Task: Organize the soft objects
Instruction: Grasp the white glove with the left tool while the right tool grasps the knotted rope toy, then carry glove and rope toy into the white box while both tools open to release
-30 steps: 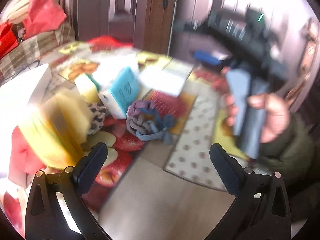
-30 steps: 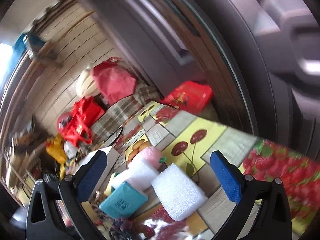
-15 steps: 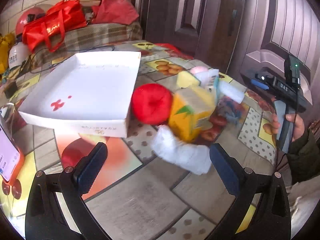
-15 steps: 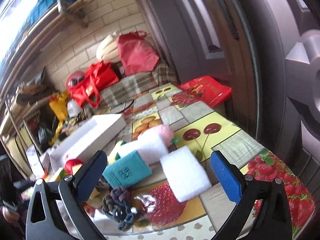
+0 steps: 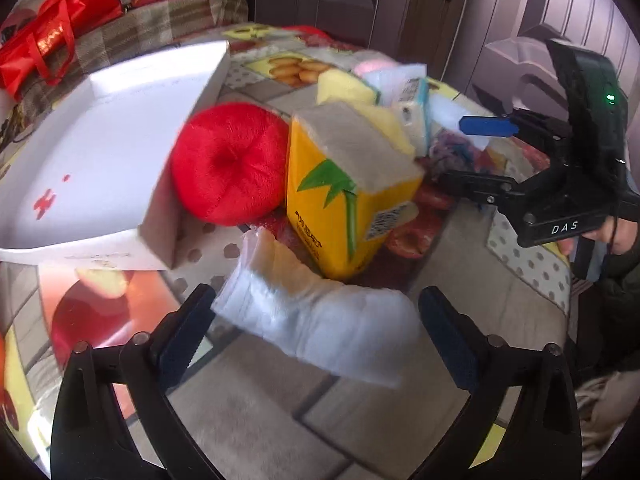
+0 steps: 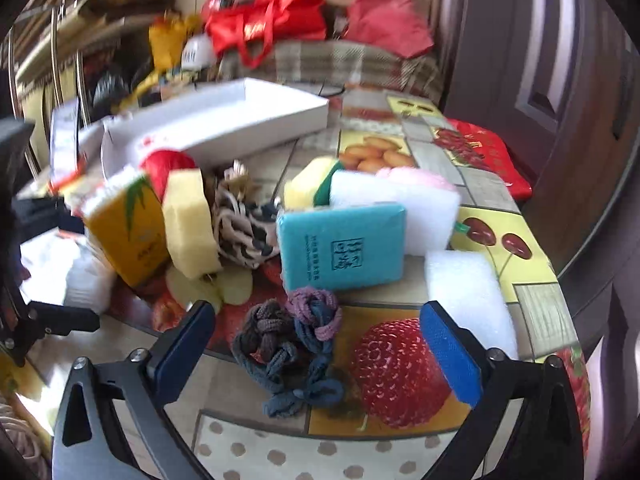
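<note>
Over cluttered table (image 5: 248, 412), both tongs (image 5: 316, 330) downward-tilted, closing.

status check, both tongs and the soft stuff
Left tongs closing around white tissue pack, not yet gripped. Right tongs closing over knotted rope toy. White box empty.

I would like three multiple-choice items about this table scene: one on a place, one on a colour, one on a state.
1. The red plush ball lies
A. inside the white tray
B. between the white tray and the yellow pack
C. on the floor

2. The pack leaning behind the rope knot is
A. teal
B. black
C. orange

3. The white tray is
A. empty
B. full of sponges
C. upside down

Key: 1 B, the ball sits on the table with the tray on one side and the yellow pack on the other. 2 A, the teal pack stands just behind the knot. 3 A, only its bare white floor shows.
</note>
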Tool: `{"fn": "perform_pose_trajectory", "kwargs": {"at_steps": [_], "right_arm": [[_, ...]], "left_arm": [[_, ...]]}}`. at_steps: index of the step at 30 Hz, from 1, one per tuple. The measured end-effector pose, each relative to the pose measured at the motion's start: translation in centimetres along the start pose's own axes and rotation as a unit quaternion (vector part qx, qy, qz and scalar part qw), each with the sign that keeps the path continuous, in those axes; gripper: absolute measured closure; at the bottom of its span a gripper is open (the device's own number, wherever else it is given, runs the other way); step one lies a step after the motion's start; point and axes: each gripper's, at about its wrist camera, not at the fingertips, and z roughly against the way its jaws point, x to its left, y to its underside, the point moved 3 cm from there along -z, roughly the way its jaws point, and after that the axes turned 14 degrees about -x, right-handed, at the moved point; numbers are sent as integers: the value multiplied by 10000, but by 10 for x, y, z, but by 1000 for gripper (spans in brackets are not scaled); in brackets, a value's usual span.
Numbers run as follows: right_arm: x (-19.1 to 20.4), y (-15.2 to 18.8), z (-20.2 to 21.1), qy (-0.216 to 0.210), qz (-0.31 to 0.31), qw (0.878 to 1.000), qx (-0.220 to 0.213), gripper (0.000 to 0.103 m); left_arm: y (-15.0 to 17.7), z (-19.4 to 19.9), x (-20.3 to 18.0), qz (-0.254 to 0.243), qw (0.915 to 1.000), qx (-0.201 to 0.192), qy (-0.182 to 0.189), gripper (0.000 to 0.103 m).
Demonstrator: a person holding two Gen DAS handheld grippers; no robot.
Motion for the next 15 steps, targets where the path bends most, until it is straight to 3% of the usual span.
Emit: {"fn": "perform_pose_trajectory", "kwargs": {"at_steps": [1,2,3,9,12,15], "right_arm": [[2,2,-3,-63,44,9999,88,27],[3,5,-6,-167,64,9997,186,55],[5,9,-7,-290,35,9992,285,70],[7,7,12,-621,-132,9979,-143,77],[8,-7,31,-742,-304,9942,-722,77],[13,-25,52,-891,-564,9838,-1448,77]], "left_arm": [[0,0,0,-94,9999,-19,-53,14],[-1,1,-1,-168,9998,-35,-86,24],[0,4,0,-157,9999,-59,-12,29],[11,38,9,-27,9987,-504,-63,36],[8,66,16,-3,9928,-1156,-312,36],[2,87,28,84,9791,-1876,-783,36]]}}
